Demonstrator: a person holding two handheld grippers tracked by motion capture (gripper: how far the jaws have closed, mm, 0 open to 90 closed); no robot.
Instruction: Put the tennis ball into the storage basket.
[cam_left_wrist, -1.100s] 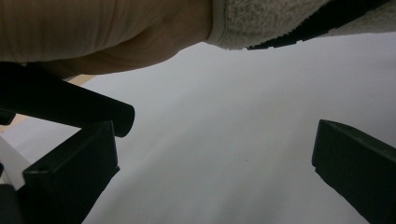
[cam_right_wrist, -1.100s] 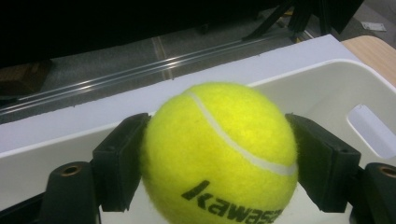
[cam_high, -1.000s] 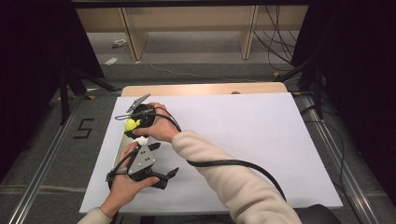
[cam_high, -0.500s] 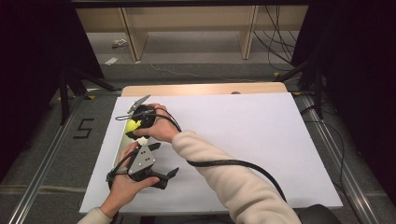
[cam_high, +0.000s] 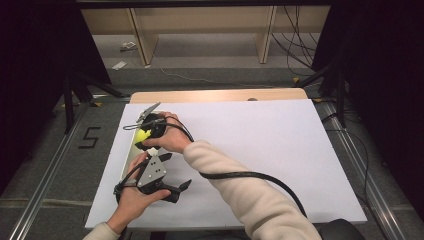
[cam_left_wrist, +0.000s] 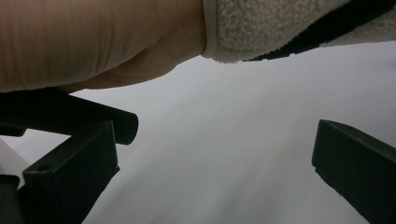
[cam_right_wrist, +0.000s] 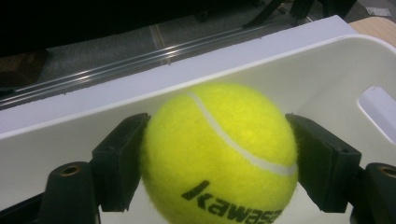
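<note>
The right tool (cam_right_wrist: 217, 158) has its two black jaws pressed against either side of a fuzzy yellow-green tennis ball (cam_right_wrist: 219, 154) with a white seam and black lettering, gripping it. In the right gripper view the ball hangs over the inside of a white plastic bin (cam_right_wrist: 322, 74) with a slotted handle hole in its end wall; whether the ball touches the bin floor cannot be told. Beyond the bin's rim lie the white surface (cam_right_wrist: 140, 77) edge and a metal floor rail.

In the high view the right tool (cam_high: 146, 136) sits at the left edge of the white surface (cam_high: 260, 150), the ball (cam_high: 144, 134) a small yellow spot under the hand, and the bin mostly hidden beneath hand and tool. The left tool (cam_high: 172, 176) is just nearer the person, its jaws standing apart with nothing between them. The right forearm in a cream fleece sleeve (cam_high: 250, 195) crosses in front of it.

The left gripper view looks between its spread jaws at bare white surface (cam_left_wrist: 224, 154), with the sleeve (cam_left_wrist: 280, 23) and wrist close overhead.
</note>
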